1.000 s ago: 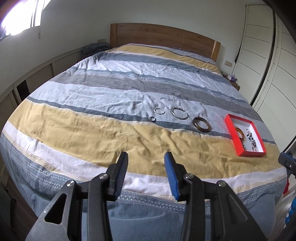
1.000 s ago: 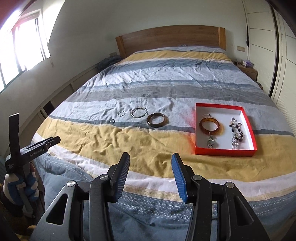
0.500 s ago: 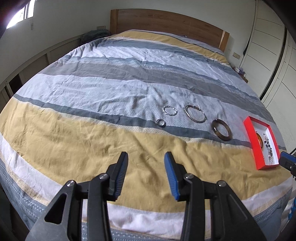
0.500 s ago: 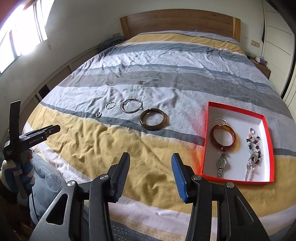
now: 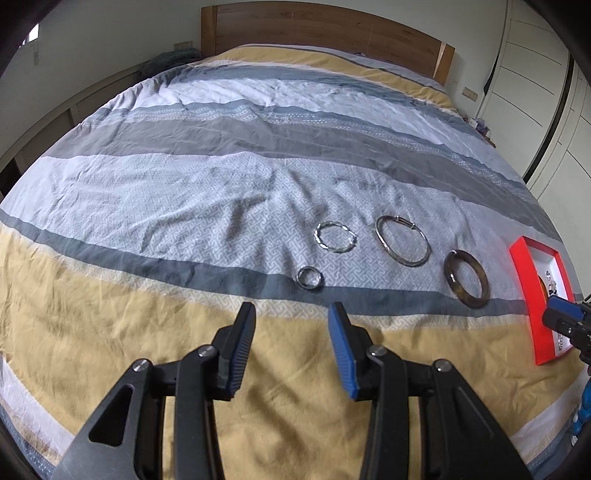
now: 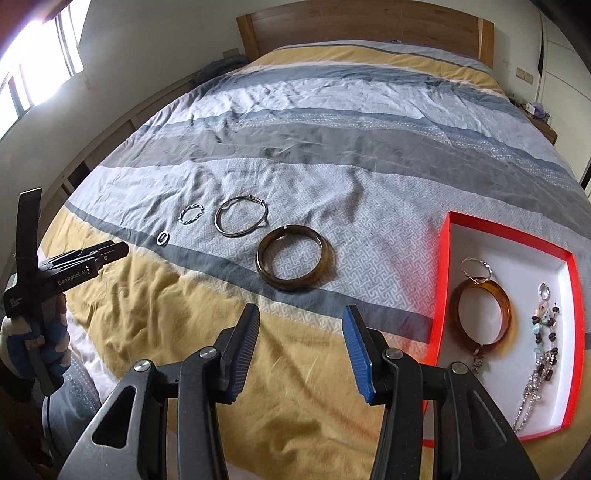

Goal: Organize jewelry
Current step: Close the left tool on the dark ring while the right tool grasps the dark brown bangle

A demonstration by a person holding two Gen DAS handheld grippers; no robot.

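Several pieces lie loose on the striped bedspread: a small silver ring [image 5: 309, 277] [image 6: 162, 237], a twisted silver bracelet [image 5: 335, 237] [image 6: 191, 214], a thin silver bangle [image 5: 402, 240] [image 6: 241, 220] and a thick brown bangle [image 5: 467, 279] [image 6: 292, 257]. A red box [image 6: 441, 295] [image 5: 524, 280] with a white inside holds an amber bangle [image 6: 480, 317], a thin silver hoop, a beaded chain and more. My left gripper [image 5: 291, 314] hangs open just short of the small ring. My right gripper [image 6: 301, 314] hangs open short of the brown bangle, left of the box. Neither holds anything.
The bed [image 5: 258, 129] fills both views, with a wooden headboard [image 6: 369, 33] at the far end. Wardrobe doors [image 5: 535, 74] stand at the right and a bright window [image 6: 37, 74] at the left. A gloved hand [image 6: 33, 343] carries the left gripper at the bed's near left corner.
Both grippers have come forward and down over the bed, so the jewelry and the red box look much larger and nearer. Their jaws keep the same gap.
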